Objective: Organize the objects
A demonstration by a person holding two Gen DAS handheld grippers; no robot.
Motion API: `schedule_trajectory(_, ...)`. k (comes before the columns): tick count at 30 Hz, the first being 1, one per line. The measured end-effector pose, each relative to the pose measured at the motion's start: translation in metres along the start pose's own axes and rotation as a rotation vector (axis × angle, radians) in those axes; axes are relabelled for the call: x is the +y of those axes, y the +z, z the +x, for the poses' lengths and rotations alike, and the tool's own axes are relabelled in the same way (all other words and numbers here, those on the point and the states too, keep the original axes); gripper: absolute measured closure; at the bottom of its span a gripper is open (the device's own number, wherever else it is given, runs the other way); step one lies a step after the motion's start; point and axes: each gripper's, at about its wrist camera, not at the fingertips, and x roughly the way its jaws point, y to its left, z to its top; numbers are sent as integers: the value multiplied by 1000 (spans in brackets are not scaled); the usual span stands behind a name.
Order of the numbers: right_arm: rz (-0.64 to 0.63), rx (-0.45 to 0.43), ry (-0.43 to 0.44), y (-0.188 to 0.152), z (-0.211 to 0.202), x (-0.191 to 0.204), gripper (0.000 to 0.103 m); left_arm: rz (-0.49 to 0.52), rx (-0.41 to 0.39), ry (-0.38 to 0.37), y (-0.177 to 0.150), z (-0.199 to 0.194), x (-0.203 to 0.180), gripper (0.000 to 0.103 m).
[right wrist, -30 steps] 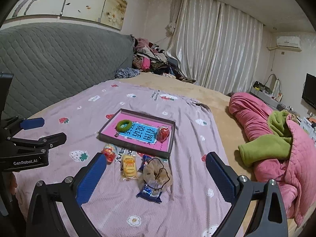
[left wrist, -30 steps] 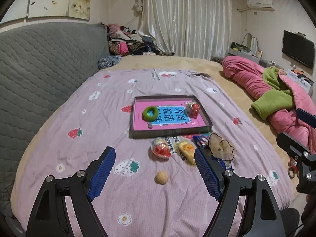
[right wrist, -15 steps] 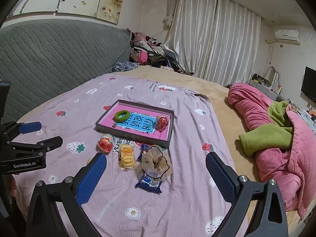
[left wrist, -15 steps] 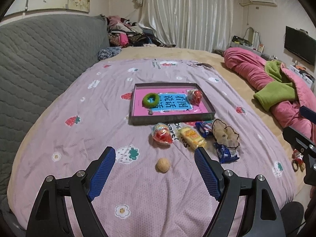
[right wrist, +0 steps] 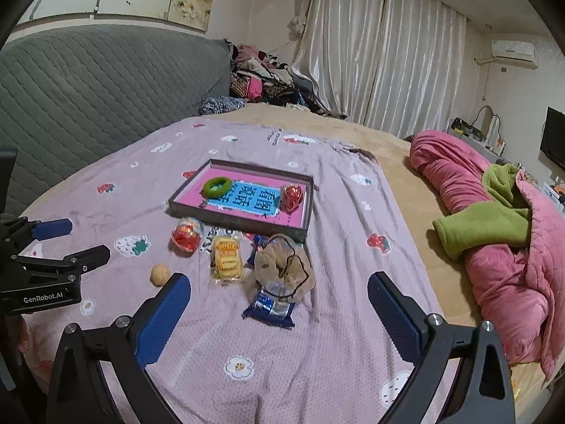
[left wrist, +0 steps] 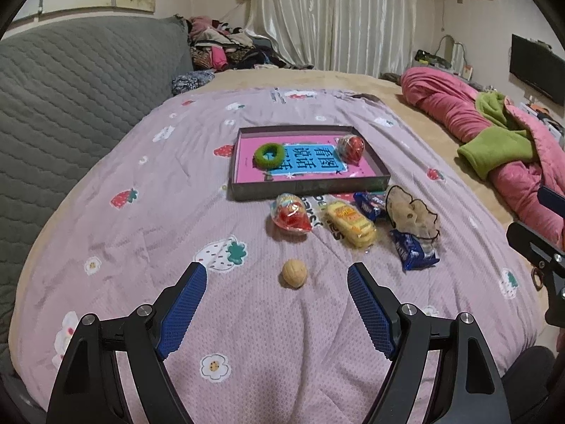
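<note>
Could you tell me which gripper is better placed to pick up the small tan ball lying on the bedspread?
Left. The left gripper is open with the tan ball centred just ahead of its fingertips. From the right gripper, also open, the ball sits off to the left, outside its fingers, with a blue packet ahead instead.

Both wrist views, angled down at tray (left wrist: 307,190)

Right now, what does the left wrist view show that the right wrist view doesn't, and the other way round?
Only the left wrist view: the left gripper from behind, open, framing the walnut.

Only the right wrist view: the right gripper, open, framing the blue snack packet, and the left gripper seen from the side.

Both: the tray holding the green ring and a red wrapped sweet, with the yellow snack pack lying outside it.
</note>
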Motion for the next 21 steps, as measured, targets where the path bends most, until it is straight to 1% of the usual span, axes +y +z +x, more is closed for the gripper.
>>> schedule_trajectory(16, 16, 80, 13, -31, 32, 2, 1, 15, 58, -16, -19, 33, -6, 20)
schedule_trajectory(21, 33, 112, 13, -40, 45, 0, 1, 5, 83, -28, -24, 44, -5, 20)
